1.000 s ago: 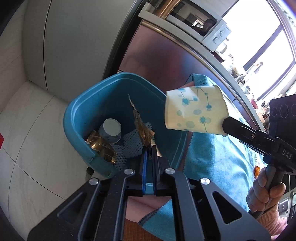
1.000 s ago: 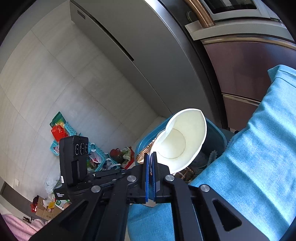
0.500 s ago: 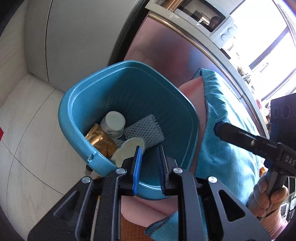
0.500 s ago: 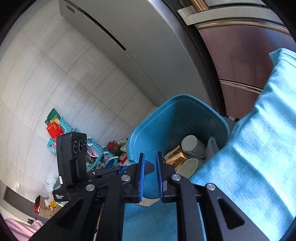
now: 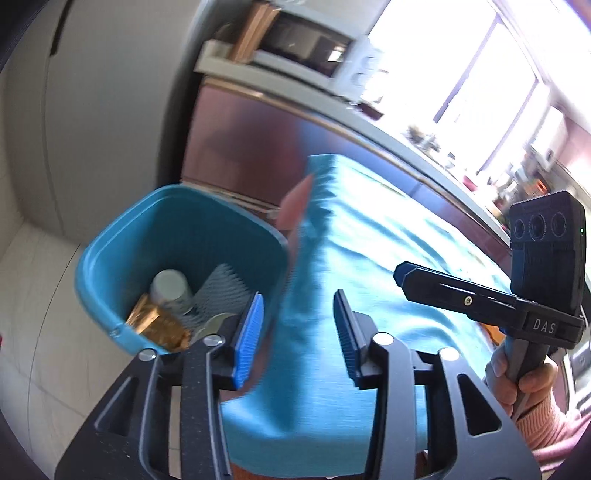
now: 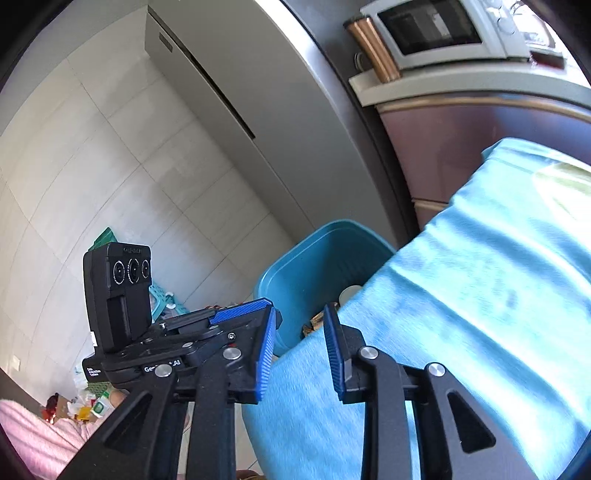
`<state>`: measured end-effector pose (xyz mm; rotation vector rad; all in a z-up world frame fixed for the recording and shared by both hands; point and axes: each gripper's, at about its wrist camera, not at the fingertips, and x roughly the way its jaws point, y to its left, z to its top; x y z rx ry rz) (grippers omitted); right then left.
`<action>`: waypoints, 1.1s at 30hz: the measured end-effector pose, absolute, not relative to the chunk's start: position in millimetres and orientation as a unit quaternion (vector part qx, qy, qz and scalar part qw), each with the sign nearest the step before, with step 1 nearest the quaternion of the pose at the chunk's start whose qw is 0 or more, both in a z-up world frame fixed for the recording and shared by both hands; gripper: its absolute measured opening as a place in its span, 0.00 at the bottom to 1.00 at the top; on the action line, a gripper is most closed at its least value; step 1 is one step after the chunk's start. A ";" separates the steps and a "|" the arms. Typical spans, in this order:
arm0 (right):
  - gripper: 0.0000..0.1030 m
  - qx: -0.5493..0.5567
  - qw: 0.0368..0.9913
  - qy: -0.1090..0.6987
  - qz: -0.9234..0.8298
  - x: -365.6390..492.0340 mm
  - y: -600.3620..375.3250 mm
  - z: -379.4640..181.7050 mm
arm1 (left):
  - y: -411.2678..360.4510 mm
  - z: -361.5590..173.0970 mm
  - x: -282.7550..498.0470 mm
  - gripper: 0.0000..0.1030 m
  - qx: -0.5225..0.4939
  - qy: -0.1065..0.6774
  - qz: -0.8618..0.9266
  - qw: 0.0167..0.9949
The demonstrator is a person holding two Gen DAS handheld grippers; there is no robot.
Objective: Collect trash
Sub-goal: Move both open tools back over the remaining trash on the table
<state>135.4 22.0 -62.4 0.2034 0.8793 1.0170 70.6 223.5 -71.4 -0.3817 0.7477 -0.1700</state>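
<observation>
The left gripper (image 5: 298, 328) has its jaws spread wide with nothing between them, hanging above the near edge of the blue-clothed table (image 5: 369, 258) and just beside the teal bin (image 5: 173, 221). The bin stands on the tiled floor (image 5: 33, 332) against the table's side, and the collected trash lies at its bottom: a paper cup (image 5: 168, 290) with its base facing up, a crumpled gold wrapper (image 5: 159, 325) touching it on the near side, a piece of white foam netting (image 5: 221, 291) beside both, and a pale rounded piece (image 5: 212, 323) half hidden behind the left gripper's blue pad. In the left wrist view the right gripper (image 5: 402, 273) reaches in from the right over the cloth, held by a hand (image 5: 521, 373) in a pink sleeve; seen edge-on there, its jaws cannot be judged. The right wrist view settles it: the right gripper (image 6: 300, 339) has its jaws wide apart and empty, above the table's edge, with the bin (image 6: 295, 277) just ahead and the cup's pale rim (image 6: 349, 293) and a bit of gold wrapper (image 6: 317, 321) peeking past the cloth. The left gripper (image 6: 236, 317) shows to its left. A microwave (image 6: 443, 29) sits on the counter behind
</observation>
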 end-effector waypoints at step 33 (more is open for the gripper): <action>0.42 0.169 0.923 0.326 0.115 43.8 -297.7 -47.7 | -46.4 -57.6 83.0 0.43 -0.065 0.390 -0.367 0.842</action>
